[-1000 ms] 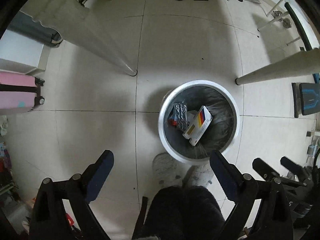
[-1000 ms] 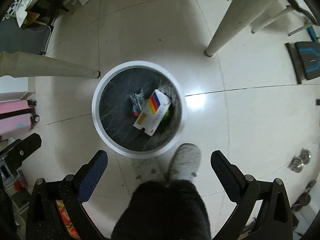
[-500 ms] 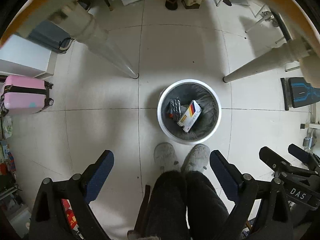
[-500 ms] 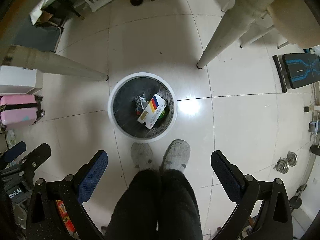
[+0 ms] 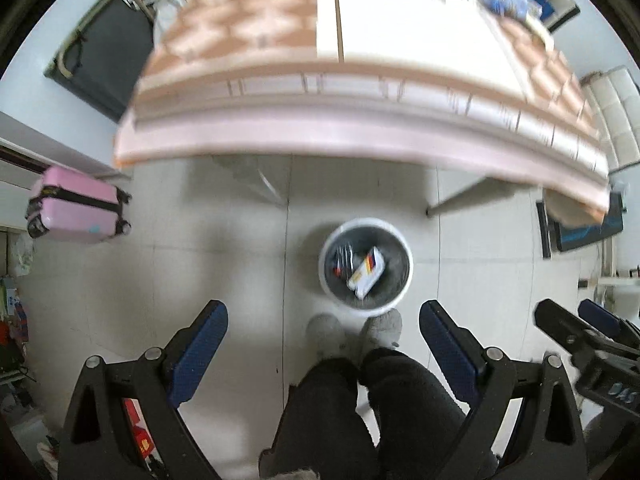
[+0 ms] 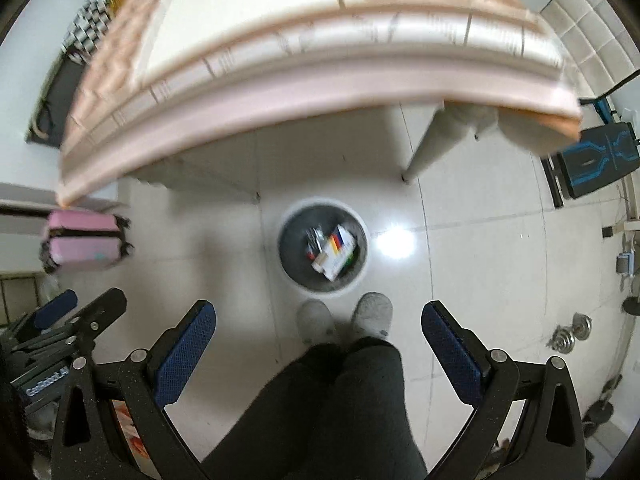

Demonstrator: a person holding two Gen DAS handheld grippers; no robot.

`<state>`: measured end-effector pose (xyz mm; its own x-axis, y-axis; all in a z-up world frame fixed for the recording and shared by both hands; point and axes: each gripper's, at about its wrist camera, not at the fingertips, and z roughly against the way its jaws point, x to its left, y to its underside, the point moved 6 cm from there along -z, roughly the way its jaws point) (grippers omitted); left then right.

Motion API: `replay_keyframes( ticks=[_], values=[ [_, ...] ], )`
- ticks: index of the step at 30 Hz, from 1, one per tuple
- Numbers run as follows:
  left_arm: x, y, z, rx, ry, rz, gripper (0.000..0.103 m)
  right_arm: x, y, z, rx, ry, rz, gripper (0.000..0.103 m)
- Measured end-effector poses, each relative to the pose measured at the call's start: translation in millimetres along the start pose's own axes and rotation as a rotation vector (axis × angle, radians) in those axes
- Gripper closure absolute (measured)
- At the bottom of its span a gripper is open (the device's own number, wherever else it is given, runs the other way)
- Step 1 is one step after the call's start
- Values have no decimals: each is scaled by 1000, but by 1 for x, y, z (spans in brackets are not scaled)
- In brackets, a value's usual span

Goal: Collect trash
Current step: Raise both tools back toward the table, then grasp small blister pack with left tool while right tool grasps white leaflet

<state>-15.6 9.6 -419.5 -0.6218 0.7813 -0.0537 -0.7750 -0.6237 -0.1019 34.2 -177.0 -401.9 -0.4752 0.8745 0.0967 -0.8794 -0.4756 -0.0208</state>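
Note:
A round white trash bin (image 5: 403, 248) with a dark liner stands on the tiled floor, far below both grippers; it also shows in the right wrist view (image 6: 288, 252). Inside lie a white box with coloured stripes (image 5: 366, 272) (image 6: 336, 256) and a blister pack (image 5: 343, 258). My left gripper (image 5: 323, 336) is open and empty, high above the floor. My right gripper (image 6: 319, 334) is open and empty too. The right gripper also shows at the right edge of the left wrist view (image 5: 576, 328).
A table with a peach and white checked cloth (image 5: 360, 92) (image 6: 320, 68) fills the top of both views, blurred. The person's dark legs and grey slippers (image 5: 352, 332) stand by the bin. A pink suitcase (image 5: 78, 210) lies left. Dumbbells (image 6: 572, 332) lie right.
Both grippers have risen from close over the bin to above table height. The bin looks much smaller and the tabletop has come into view. Both stay open.

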Motion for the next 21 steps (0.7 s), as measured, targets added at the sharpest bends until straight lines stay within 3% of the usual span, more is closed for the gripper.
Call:
replay_keyframes(
  ticks=[5, 11, 17, 19, 21],
  values=[
    [-5, -57, 18, -75, -40, 17, 5, -3, -66, 56, -90, -41, -26, 0],
    [-28, -137, 7, -70, -62, 86, 5, -42, -187, 93, -173, -1, -22, 0],
    [-65, -221, -20, 6, -53, 196, 5, -89, -334, 64, -130, 97, 85, 1],
    [-84, -251, -30, 22, -28, 219, 6, -96, -372, 43, -99, 120, 136, 14],
    [-100, -275, -38, 28, -7, 223, 6, -102, -410, 20, -46, 139, 199, 17]
  ],
)
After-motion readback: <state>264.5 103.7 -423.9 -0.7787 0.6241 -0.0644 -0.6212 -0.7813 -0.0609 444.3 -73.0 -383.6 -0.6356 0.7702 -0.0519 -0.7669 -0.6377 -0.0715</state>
